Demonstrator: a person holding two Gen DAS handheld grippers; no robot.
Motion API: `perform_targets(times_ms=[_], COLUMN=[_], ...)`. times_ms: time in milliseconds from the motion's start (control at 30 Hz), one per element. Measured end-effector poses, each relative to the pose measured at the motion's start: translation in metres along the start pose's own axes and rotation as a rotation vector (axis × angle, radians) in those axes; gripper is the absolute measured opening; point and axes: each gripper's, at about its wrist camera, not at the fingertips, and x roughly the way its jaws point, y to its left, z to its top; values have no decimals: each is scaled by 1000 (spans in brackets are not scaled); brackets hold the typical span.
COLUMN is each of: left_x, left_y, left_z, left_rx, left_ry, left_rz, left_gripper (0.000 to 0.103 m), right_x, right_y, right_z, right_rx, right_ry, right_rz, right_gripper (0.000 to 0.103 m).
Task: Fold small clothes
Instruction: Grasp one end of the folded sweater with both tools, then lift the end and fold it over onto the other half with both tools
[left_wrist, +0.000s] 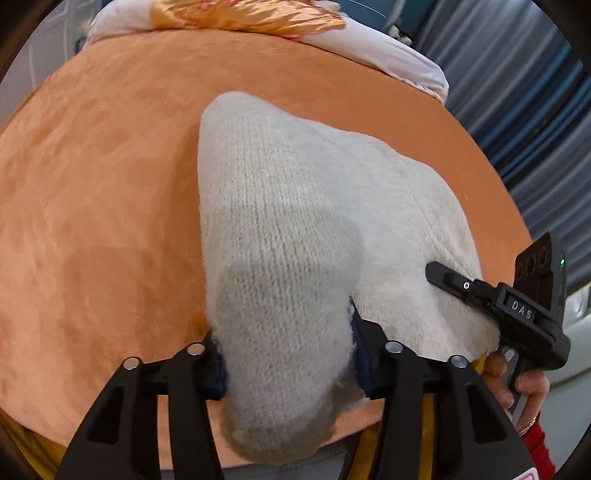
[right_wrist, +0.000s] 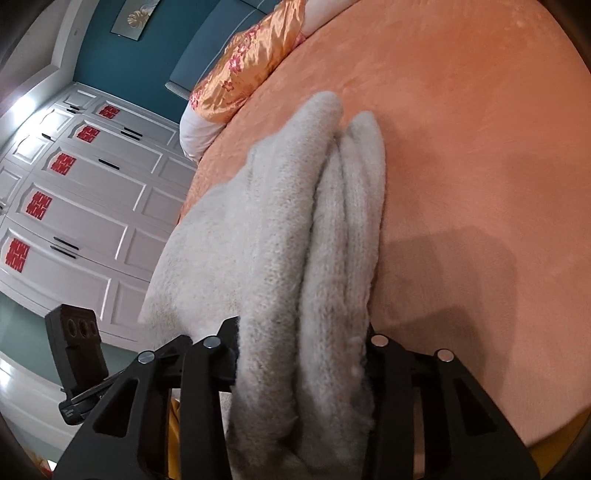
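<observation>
A cream knitted garment (left_wrist: 295, 206) lies on the orange bedspread (left_wrist: 92, 177), bunched in thick folds. My left gripper (left_wrist: 288, 354) is shut on a fold of it near the bed's front edge. My right gripper (right_wrist: 301, 354) is shut on several stacked layers of the same garment (right_wrist: 332, 229). The right gripper also shows in the left wrist view (left_wrist: 436, 275), at the garment's right side. The left gripper's body shows at the lower left of the right wrist view, its fingers hidden.
A white pillow (left_wrist: 388, 55) and a shiny orange flowered cloth (left_wrist: 243, 14) lie at the bed's far end. White wardrobe doors (right_wrist: 85, 206) stand beside the bed. Striped blue curtains (left_wrist: 535, 110) hang on the right.
</observation>
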Motion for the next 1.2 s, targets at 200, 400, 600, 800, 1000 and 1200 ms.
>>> perform_targets(times_ms=[200, 400, 600, 800, 1000, 1200], left_x=[-13, -4, 24, -6, -69, -149], left_y=[-18, 3, 18, -5, -30, -54], left_z=[-9, -16, -13, -12, 3, 28], left_rx=[35, -125, -197, -88, -10, 94], left_ry=[54, 135, 162, 92, -42, -245], left_rz=[-17, -104, -190, -186, -271, -348], left_gripper=[43, 61, 69, 43, 40, 40], right_x=[-36, -50, -34, -60, -116, -178], right_y=[7, 1, -10, 35, 98, 166], right_z=[-24, -42, -35, -44, -45, -40], right_rx=[40, 111, 170, -1, -135, -275], right_ry=[-44, -10, 53, -27, -171, -348], right_rz=[13, -27, -66, -133, -126, -86], right_gripper=[36, 37, 41, 36, 35, 35])
